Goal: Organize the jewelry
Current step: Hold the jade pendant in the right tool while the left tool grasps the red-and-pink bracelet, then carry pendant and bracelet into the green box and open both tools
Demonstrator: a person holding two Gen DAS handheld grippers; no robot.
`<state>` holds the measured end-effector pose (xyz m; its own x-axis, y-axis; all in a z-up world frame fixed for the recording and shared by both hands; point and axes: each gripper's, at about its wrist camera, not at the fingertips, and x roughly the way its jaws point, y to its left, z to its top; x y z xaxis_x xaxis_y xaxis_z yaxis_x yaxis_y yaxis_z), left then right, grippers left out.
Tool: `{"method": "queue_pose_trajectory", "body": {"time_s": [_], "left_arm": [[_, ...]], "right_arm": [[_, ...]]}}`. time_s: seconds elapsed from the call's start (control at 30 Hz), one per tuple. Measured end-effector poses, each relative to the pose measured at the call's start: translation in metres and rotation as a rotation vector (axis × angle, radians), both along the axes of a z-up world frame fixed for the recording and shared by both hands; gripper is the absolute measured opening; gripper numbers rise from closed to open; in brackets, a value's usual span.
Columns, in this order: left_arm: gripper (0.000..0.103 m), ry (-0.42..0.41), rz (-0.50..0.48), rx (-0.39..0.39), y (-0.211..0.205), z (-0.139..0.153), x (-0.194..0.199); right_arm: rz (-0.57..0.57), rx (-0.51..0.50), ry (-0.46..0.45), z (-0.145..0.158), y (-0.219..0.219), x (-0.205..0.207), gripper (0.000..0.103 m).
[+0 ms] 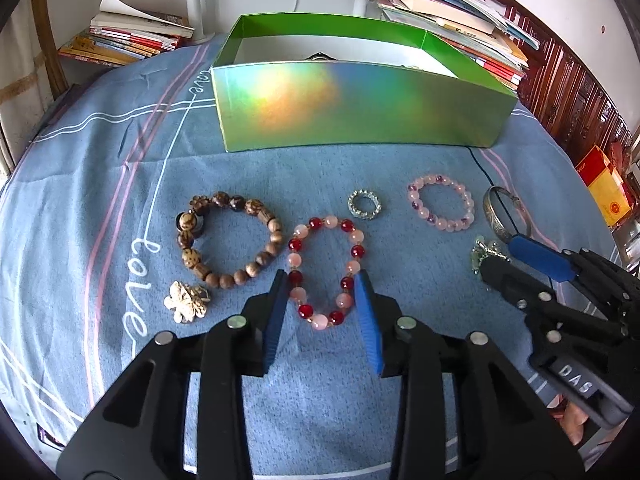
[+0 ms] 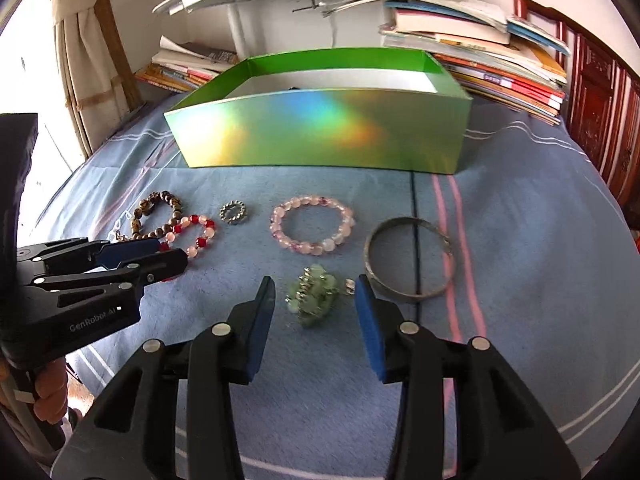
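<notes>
Both jaws gape: left gripper [image 1: 323,280] straddles red-pink bracelet [image 1: 325,271]; right gripper [image 2: 316,288] flanks green cluster [image 2: 314,294], holding nothing.

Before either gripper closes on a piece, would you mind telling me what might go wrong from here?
The left gripper straddles the red and pink bracelet; round beads may slip from its fingers. The wooden bracelet lies close beside and could get nudged. The right gripper frames a green bead cluster, but the silver bangle sits near its right finger and might be caught.

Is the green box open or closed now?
Open. The green box has no lid on it; both views show its white inner floor over the near wall. Something dark lies inside, but I cannot tell what.
</notes>
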<state>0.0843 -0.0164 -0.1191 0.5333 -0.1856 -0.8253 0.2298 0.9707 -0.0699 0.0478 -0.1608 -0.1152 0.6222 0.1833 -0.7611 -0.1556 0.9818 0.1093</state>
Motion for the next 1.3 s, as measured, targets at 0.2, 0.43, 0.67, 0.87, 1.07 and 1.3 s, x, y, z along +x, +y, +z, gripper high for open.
{"method": "queue_pose_trajectory", "body": {"time_s": [0.2,0.43,0.67,0.87,1.07,1.3], "left_arm": [[0.015,-0.008,-0.023,0.003,-0.001,-0.001,-0.002],[0.008,-0.054,-0.033,-0.005,0.000,0.015,-0.008],[0.008,-0.080,-0.037,-0.027,0.005,0.032,-0.013],[0.008,-0.163,-0.062,-0.025,0.006,0.078,-0.009],[0.008,-0.308,-0.054,-0.012,0.007,0.142,0.009],[0.008,-0.295,-0.002,0.038,0.000,0.146,0.086]], "right_arm": [[0.017,-0.001,-0.007,0.000,0.004,0.001,0.010],[0.012,0.023,-0.024,0.012,-0.001,-0.003,0.009],[0.001,0.021,-0.073,0.033,-0.005,-0.008,0.009],[0.010,0.041,-0.141,0.067,-0.010,-0.002,0.009],[0.005,0.041,-0.259,0.116,-0.017,0.022,0.009],[-0.048,0.038,-0.143,0.098,-0.021,0.115,0.009]]}}
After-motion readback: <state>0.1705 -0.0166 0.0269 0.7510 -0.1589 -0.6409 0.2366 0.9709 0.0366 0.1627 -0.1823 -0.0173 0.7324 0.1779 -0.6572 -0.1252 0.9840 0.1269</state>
